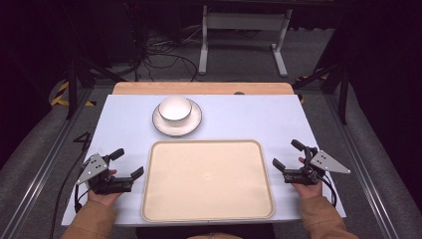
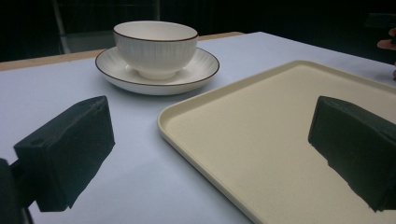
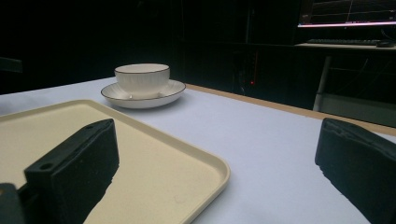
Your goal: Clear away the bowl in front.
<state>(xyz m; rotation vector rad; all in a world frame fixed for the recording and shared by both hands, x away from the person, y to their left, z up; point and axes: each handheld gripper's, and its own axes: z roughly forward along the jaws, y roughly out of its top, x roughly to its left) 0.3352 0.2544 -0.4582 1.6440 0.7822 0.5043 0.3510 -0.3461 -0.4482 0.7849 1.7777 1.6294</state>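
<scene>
high view: left gripper [image 1: 127, 163] is resting at the near left of the table [image 1: 249, 119], jaws standing apart with nothing between them. right gripper [image 1: 288, 154] is sitting at the near right, jaws likewise apart and empty. the beige tray [image 1: 207, 180] is lying between the two grippers, just beside each. the white bowl [image 1: 175, 108] is sitting on its saucer [image 1: 193, 124], beyond the tray, well ahead of both grippers and nearer the left one.

left gripper view: jaws are showing wide apart; the tray [image 2: 289, 140] corner is lying between and under them. the bowl [image 2: 155, 46] on the saucer [image 2: 201, 67] is standing ahead, past the tray edge.

right gripper view: jaws are standing apart; the tray [image 3: 154, 158] corner is reaching in between them from the left-hand jaw's side, bare table [image 3: 261, 140] by the other. the bowl [image 3: 142, 79] and saucer [image 3: 144, 100] are sitting far ahead.
</scene>
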